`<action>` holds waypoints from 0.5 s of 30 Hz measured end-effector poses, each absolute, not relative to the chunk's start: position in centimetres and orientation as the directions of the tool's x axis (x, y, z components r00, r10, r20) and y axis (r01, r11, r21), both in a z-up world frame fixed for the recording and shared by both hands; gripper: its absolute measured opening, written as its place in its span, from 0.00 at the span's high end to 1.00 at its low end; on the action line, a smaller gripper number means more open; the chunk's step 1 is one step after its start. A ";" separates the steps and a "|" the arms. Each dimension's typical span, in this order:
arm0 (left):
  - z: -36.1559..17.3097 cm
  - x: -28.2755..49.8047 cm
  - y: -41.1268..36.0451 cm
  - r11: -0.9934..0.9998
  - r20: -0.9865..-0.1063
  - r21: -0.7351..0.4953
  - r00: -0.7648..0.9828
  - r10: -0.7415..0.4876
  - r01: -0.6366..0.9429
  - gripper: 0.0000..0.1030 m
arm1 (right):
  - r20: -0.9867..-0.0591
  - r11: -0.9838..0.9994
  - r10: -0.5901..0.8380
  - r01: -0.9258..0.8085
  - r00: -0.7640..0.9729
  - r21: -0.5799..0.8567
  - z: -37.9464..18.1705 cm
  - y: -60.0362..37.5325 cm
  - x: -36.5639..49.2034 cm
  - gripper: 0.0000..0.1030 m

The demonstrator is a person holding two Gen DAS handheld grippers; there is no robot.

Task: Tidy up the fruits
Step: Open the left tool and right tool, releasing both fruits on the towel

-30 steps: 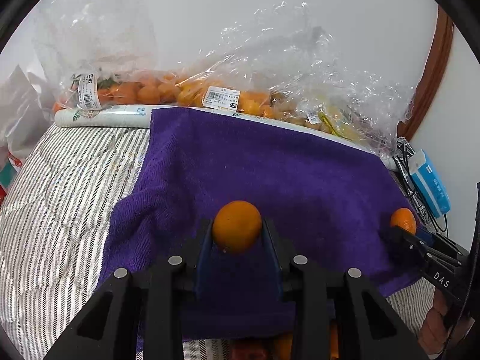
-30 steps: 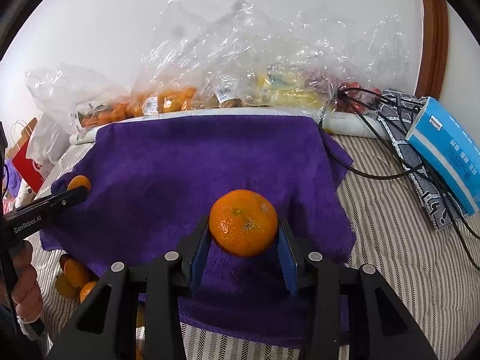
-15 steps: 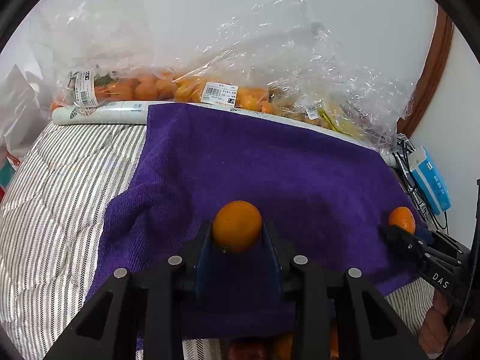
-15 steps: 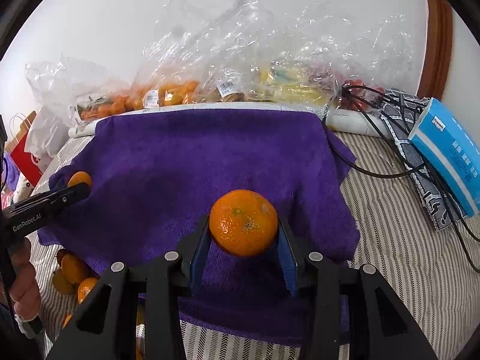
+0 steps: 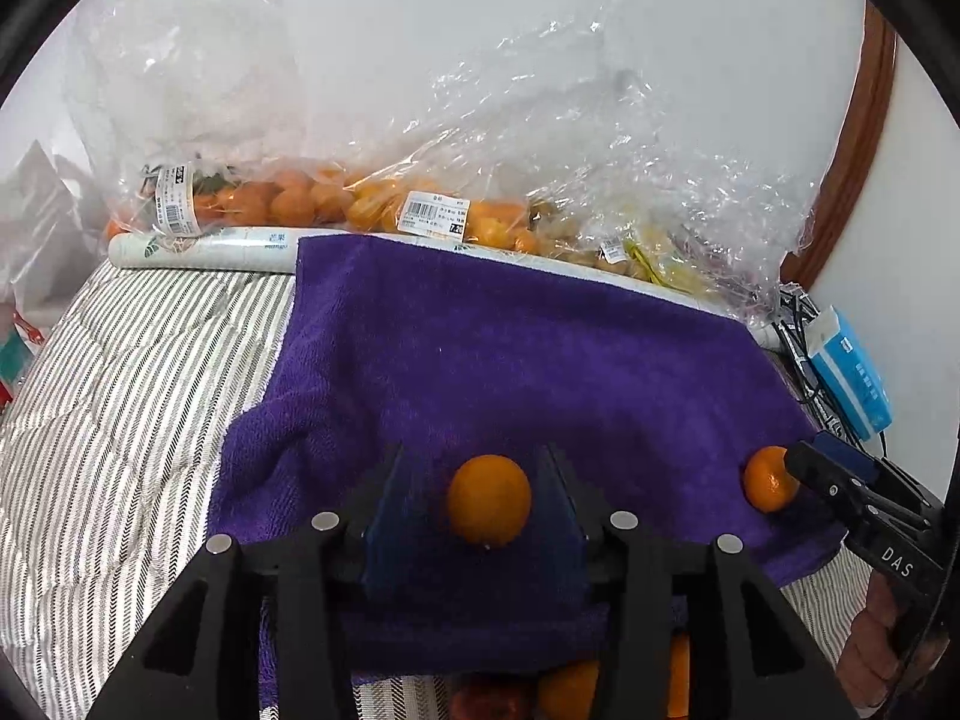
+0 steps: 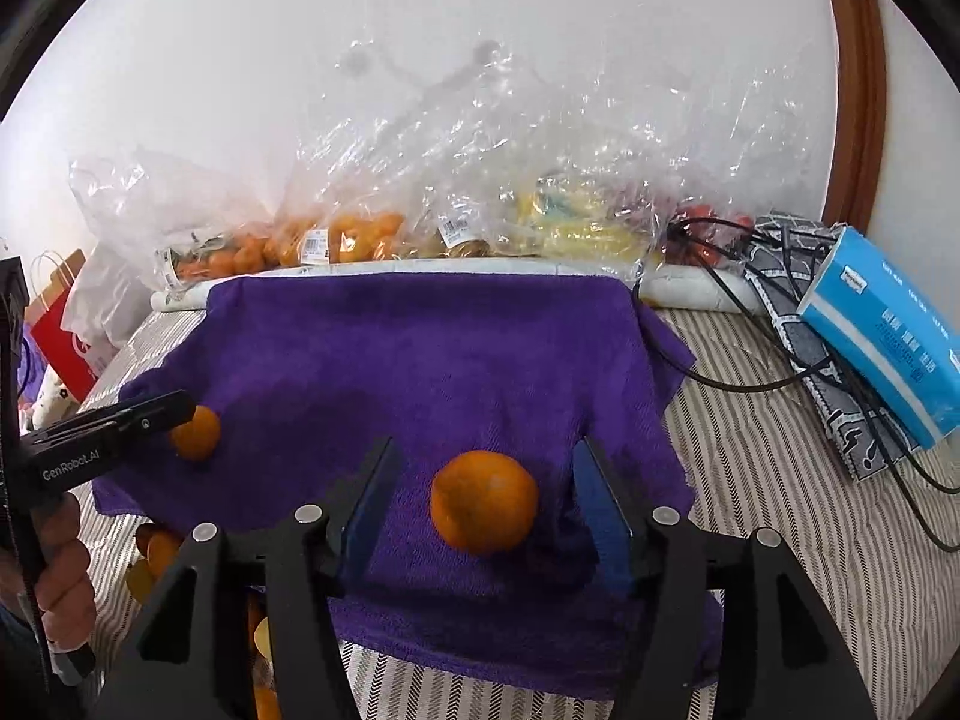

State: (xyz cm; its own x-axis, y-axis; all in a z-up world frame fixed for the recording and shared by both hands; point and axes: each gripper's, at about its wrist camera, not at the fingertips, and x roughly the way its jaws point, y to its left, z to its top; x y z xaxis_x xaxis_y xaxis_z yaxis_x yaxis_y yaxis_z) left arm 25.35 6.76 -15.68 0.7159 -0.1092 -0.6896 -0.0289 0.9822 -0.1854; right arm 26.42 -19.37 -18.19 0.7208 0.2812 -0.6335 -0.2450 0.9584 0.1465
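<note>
Two mandarins (image 5: pixel 489 498) (image 6: pixel 483 501) lie on one purple towel (image 5: pixel 510 360), each between a wide-spread tool (image 5: pixel 475 483) (image 6: pixel 483 495).

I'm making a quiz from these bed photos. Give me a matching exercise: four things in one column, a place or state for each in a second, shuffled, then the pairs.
Things:
1. left tool
2. purple towel
3. blue tissue box
4. bagged oranges

Places or states:
A. by the wall, behind the towel
B. spread over the striped bedding
C. open, an orange between its fingers
D. right of the towel, on the cables

Pairs: 1-C, 2-B, 3-D, 4-A
</note>
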 end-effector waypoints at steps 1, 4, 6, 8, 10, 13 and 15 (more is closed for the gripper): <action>-15.6 25.3 6.8 0.982 -0.688 -0.186 0.718 -0.108 -0.030 0.54 | -0.632 0.958 0.282 -0.245 0.722 0.147 -18.2 -19.3 26.4 0.42; -15.5 25.2 6.8 0.982 -0.685 -0.184 0.721 -0.104 -0.032 0.54 | -0.626 0.956 0.289 -0.249 0.724 0.153 -18.1 -19.3 26.1 0.42; -15.5 25.2 6.8 0.983 -0.682 -0.181 0.724 -0.101 -0.033 0.54 | -0.622 0.951 0.307 -0.262 0.720 0.167 -18.0 -19.3 25.9 0.42; -15.5 25.1 6.7 0.984 -0.680 -0.174 0.727 -0.096 -0.033 0.54 | -0.609 0.942 0.333 -0.280 0.720 0.184 -17.7 -19.3 25.6 0.42; -15.4 25.1 6.6 0.986 -0.677 -0.164 0.731 -0.088 -0.034 0.54 | -0.606 0.939 0.339 -0.294 0.720 0.177 -17.5 -19.1 25.4 0.42; -15.4 25.0 6.5 0.988 -0.674 -0.152 0.734 -0.078 -0.034 0.54 | -0.599 0.948 0.311 -0.287 0.738 0.138 -17.3 -18.7 25.0 0.42; -15.4 24.9 6.3 0.989 -0.668 -0.143 0.741 -0.067 -0.039 0.54 | -0.599 0.948 0.307 -0.293 0.739 0.123 -17.2 -18.4 24.8 0.42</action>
